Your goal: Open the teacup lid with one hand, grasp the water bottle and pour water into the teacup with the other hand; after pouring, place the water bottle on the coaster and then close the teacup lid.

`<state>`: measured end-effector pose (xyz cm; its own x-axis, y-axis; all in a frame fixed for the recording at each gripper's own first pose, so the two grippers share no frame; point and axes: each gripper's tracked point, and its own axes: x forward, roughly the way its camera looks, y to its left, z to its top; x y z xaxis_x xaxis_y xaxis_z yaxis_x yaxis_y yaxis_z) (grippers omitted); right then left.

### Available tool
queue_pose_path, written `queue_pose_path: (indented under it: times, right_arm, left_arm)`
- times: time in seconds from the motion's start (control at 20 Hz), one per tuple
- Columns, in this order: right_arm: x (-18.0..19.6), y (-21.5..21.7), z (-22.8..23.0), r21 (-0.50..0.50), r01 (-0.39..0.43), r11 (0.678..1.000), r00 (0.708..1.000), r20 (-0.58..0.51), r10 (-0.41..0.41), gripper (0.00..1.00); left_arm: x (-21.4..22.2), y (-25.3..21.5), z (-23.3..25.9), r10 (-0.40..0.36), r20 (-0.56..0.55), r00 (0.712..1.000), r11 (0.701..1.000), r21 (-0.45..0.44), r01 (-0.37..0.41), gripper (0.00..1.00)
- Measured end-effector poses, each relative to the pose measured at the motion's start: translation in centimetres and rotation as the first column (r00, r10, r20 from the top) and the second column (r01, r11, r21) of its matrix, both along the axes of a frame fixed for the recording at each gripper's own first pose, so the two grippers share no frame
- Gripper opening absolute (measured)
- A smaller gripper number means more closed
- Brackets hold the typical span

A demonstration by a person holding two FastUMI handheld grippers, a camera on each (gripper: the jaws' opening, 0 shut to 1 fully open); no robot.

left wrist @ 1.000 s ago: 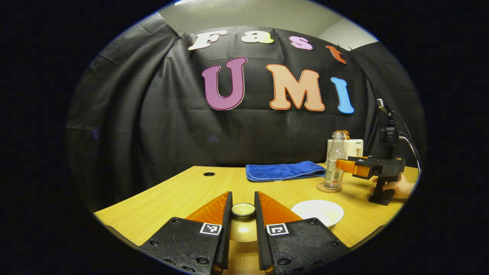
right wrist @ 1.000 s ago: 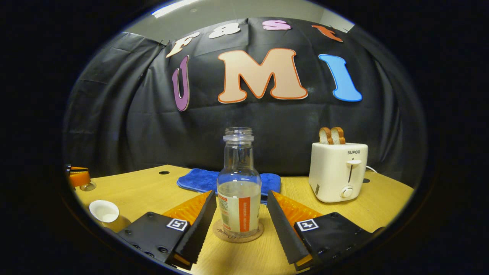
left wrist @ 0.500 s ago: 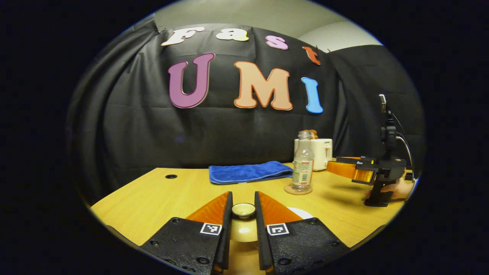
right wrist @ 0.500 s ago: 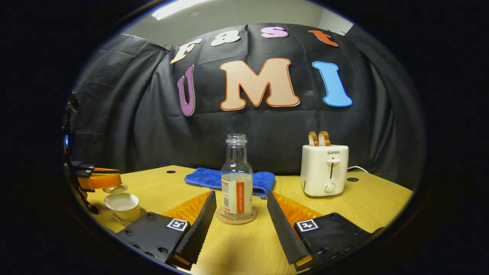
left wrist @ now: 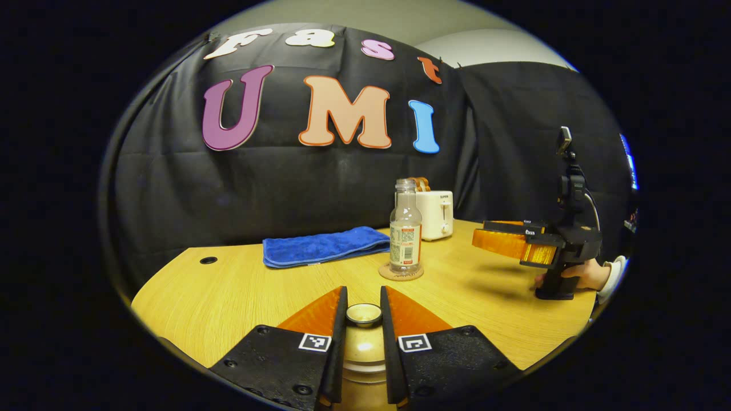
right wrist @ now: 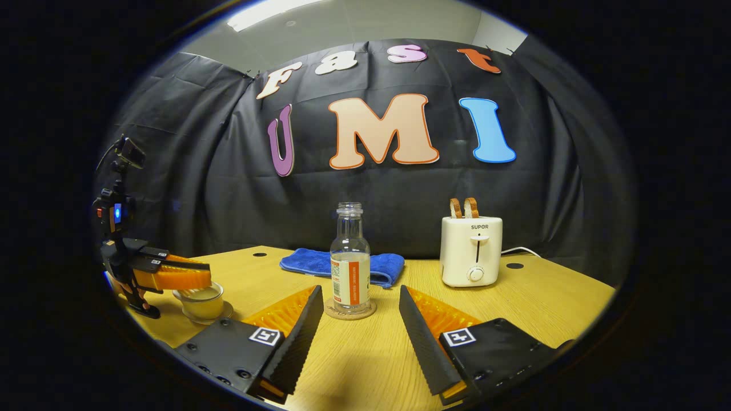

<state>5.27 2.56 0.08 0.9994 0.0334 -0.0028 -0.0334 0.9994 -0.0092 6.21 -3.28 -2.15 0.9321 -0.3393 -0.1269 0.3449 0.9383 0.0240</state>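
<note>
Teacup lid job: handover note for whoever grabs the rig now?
Left tool: shut on the teacup lid by its knob, lid at the teacup; whether it is seated, I can't tell.
Right tool: open, empty, short of the water bottle.
The bottle stands upright on the coaster, partly filled, uncapped.
Done: bottle on the coaster.
Left: seat the lid if needed, release the knob.
</note>
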Motion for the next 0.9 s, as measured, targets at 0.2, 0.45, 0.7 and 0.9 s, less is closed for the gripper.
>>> queue_pose_path:
  times: [0.2,0.45,0.7,0.9]
  right_arm:
    - [-0.2,0.0,-0.1,0.001,-0.009,1.000,1.000,0.000,0.009,0.87]
    - [-0.2,0.0,-0.1,0.001,-0.009,1.000,1.000,-0.001,0.009,0.87]
    - [-0.2,0.0,-0.1,0.001,-0.009,1.000,1.000,0.000,0.009,0.87]
    - [-0.2,-0.3,0.0,0.000,0.000,1.000,1.000,0.000,0.000,0.87]
  left_arm:
    - [0.0,0.3,0.2,0.009,-0.001,1.000,1.000,-0.005,-0.009,0.28]
    - [-0.5,0.3,0.3,0.009,-0.001,1.000,1.000,-0.013,-0.009,0.29]
    - [-1.2,0.9,1.2,0.039,0.041,0.998,0.998,-0.042,-0.038,0.37]
    - [-1.8,1.7,2.4,0.089,0.114,0.989,0.994,-0.074,-0.081,0.61]
